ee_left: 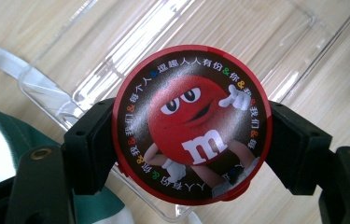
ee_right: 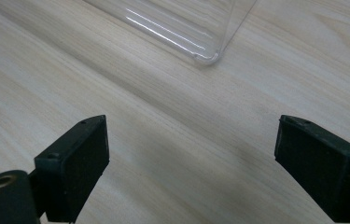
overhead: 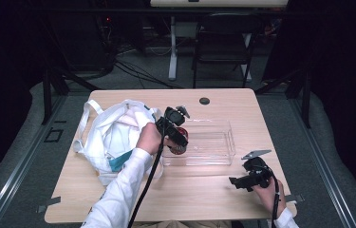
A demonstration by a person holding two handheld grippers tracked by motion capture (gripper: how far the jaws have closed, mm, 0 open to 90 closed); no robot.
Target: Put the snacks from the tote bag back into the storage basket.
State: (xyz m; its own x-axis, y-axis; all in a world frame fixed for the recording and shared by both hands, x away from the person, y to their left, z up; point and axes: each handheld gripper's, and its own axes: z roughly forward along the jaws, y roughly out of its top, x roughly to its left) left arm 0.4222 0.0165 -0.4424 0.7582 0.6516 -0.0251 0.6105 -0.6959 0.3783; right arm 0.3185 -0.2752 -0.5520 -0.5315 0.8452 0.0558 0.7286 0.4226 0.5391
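A round M&M's tin, its lid printed with the red candy character and a ring of Chinese characters, is clamped between the two black jaws of the left gripper. In the left gripper view the jaws are seen pressed against opposite sides of the tin's red rim. The tin is held over the left end of a clear plastic bin, whose near corner and side wall are seen directly behind and below it; whether the tin is touching the bin's floor cannot be told. The bin is set near the middle of a light wooden table.

Just left of the bin, a white cloth tote bag is lying open, with something teal visible inside it. The left gripper is gripped by the left hand, a white sleeve running back to the bottom edge.

The right gripper is held low at the table's near right corner, well apart from the bin. Its jaws are spread wide with nothing between them, bare wood and one corner of the bin being shown beyond them in the right gripper view.

A dark folding chair is seen on the floor beyond the table.
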